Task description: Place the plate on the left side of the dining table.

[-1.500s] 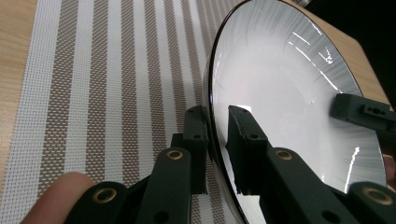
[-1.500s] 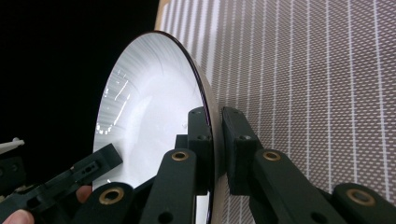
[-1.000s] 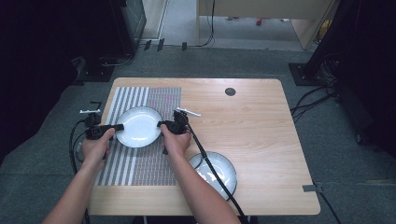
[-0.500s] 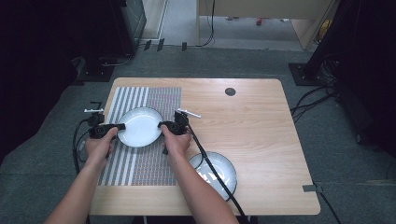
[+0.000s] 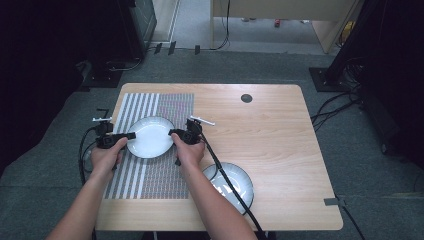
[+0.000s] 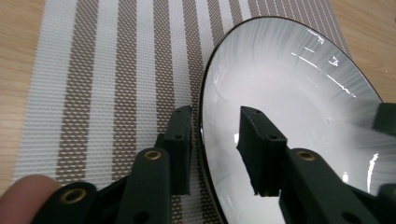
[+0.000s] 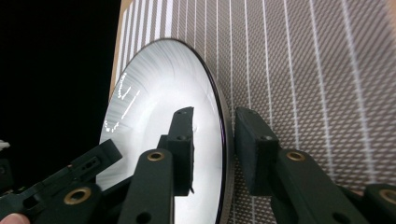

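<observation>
A white plate with a thin dark rim (image 5: 150,137) lies on the striped placemat (image 5: 150,185). My left gripper (image 5: 131,135) is at its left rim and my right gripper (image 5: 172,132) at its right rim. In the left gripper view the jaws (image 6: 215,116) straddle the plate's edge (image 6: 289,93), with a gap showing at each pad. In the right gripper view the jaws (image 7: 215,116) also stand on either side of the rim (image 7: 154,93) without pressing on it. Both pairs of jaws have just been opening, and the plate's rim is still between them.
A second plate (image 5: 227,186) sits on the bare wood at the front right, crossed by the right gripper's cable. A small black disc (image 5: 246,98) lies near the table's far edge. The table's left edge runs close beside the left hand.
Hands and plate keep their places. From above, the jaws look slightly wider at the plate's rim than before.
</observation>
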The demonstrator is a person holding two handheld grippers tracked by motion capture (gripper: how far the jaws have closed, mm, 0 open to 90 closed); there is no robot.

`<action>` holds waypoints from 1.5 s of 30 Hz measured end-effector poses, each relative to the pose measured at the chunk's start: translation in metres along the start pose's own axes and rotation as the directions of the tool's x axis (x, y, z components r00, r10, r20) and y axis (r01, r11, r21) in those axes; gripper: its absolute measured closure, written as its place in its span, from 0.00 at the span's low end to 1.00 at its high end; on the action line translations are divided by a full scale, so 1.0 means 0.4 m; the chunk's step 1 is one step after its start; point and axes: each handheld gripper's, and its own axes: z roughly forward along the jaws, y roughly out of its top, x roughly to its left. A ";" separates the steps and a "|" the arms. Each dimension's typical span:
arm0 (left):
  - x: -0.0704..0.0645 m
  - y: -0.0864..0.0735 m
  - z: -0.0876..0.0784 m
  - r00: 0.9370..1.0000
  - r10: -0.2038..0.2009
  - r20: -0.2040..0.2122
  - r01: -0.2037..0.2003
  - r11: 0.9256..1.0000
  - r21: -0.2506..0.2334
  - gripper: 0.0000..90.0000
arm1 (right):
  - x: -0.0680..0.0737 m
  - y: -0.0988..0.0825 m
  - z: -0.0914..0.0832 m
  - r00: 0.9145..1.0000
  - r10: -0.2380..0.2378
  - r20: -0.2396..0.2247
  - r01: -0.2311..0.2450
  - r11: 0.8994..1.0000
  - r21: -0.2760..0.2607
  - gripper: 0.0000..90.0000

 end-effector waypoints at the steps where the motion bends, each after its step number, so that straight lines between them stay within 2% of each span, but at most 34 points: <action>1: 0.002 -0.001 -0.003 1.000 0.004 -0.006 -0.004 1.000 -0.005 0.68 | 0.000 0.003 -0.005 0.999 -0.030 0.017 0.030 0.999 -0.018 0.71; 3: 0.005 -0.002 -0.010 1.000 0.018 -0.021 -0.019 1.000 -0.015 0.64 | 0.004 0.009 -0.018 0.994 -0.099 0.049 0.101 0.994 -0.044 0.69; 5: 0.006 -0.005 -0.017 0.999 0.040 -0.032 -0.041 0.999 -0.026 0.55 | 0.012 0.017 -0.042 0.989 -0.144 0.043 0.147 0.986 -0.074 0.67; 7: 0.003 -0.010 -0.027 0.999 0.047 -0.020 -0.048 0.998 -0.047 0.53 | 0.013 0.018 -0.048 0.988 -0.150 0.039 0.153 0.985 -0.080 0.66; 9: 0.000 -0.007 -0.045 0.999 0.032 -0.004 -0.032 0.999 0.008 0.53 | 0.020 0.020 -0.068 0.982 -0.178 0.059 0.182 0.980 -0.082 0.65; 12: -0.009 -0.009 -0.066 0.999 0.039 0.010 -0.039 0.999 0.011 0.46 | 0.035 0.016 -0.097 0.975 -0.217 0.040 0.220 0.972 -0.079 0.63; 16: -0.025 -0.013 -0.094 0.998 0.060 0.020 -0.060 0.998 -0.014 0.38 | 0.048 0.010 -0.134 0.962 -0.274 0.017 0.274 0.956 -0.101 0.56; 19: -0.040 -0.015 -0.115 0.997 0.068 0.034 -0.066 0.997 -0.043 0.34 | 0.056 0.008 -0.164 0.950 -0.313 0.010 0.312 0.944 -0.112 0.54; 21: -0.050 -0.018 -0.130 0.995 0.084 0.049 -0.081 0.995 -0.060 0.32 | 0.061 0.008 -0.185 0.947 -0.321 -0.008 0.318 0.941 -0.118 0.52; 23: -0.061 -0.022 -0.143 0.992 0.100 0.071 -0.095 0.993 -0.077 0.29 | 0.066 0.008 -0.207 0.937 -0.349 -0.009 0.345 0.930 -0.124 0.48; 24: -0.070 -0.026 -0.152 0.989 0.112 0.092 -0.104 0.990 -0.091 0.28 | 0.067 0.008 -0.216 0.935 -0.356 -0.009 0.352 0.928 -0.123 0.46; 25: -0.082 -0.032 -0.169 0.983 0.127 0.136 -0.110 0.986 -0.126 0.25 | 0.068 0.010 -0.241 0.928 -0.372 -0.015 0.368 0.922 -0.124 0.42; 26: -0.082 -0.032 -0.169 0.983 0.127 0.136 -0.110 0.986 -0.126 0.23 | 0.068 0.010 -0.241 0.928 -0.372 -0.015 0.368 0.922 -0.124 0.42; 27: -0.091 -0.037 -0.181 0.976 0.142 0.163 -0.118 0.982 -0.147 0.23 | 0.068 0.010 -0.250 0.926 -0.376 -0.016 0.372 0.920 -0.122 0.42; 31: -0.127 -0.050 -0.211 0.962 0.177 0.210 -0.138 0.973 -0.187 0.22 | 0.066 0.012 -0.303 0.916 -0.398 -0.047 0.390 0.913 -0.121 0.40; 34: -0.155 -0.062 -0.229 0.951 0.207 0.232 -0.159 0.965 -0.209 0.21 | 0.061 0.015 -0.342 0.904 -0.424 -0.050 0.414 0.900 -0.136 0.36; 35: -0.164 -0.066 -0.235 0.947 0.220 0.234 -0.169 0.961 -0.219 0.20 | 0.058 0.015 -0.354 0.896 -0.440 -0.053 0.430 0.893 -0.134 0.34; 36: -0.172 -0.070 -0.241 0.945 0.232 0.228 -0.182 0.958 -0.222 0.20 | 0.054 0.015 -0.366 0.891 -0.449 -0.060 0.438 0.888 -0.139 0.33; 39: -0.193 -0.083 -0.252 0.941 0.258 0.219 -0.207 0.951 -0.228 0.20 | 0.043 0.014 -0.397 0.886 -0.460 -0.058 0.448 0.881 -0.150 0.33; 42: -0.212 -0.099 -0.261 0.938 0.270 0.219 -0.219 0.948 -0.229 0.18 | 0.026 0.012 -0.433 0.877 -0.477 -0.047 0.465 0.870 -0.162 0.33; 45: -0.230 -0.113 -0.267 0.936 0.282 0.213 -0.232 0.945 -0.230 0.18 | 0.006 0.011 -0.463 0.872 -0.487 -0.043 0.473 0.863 -0.178 0.33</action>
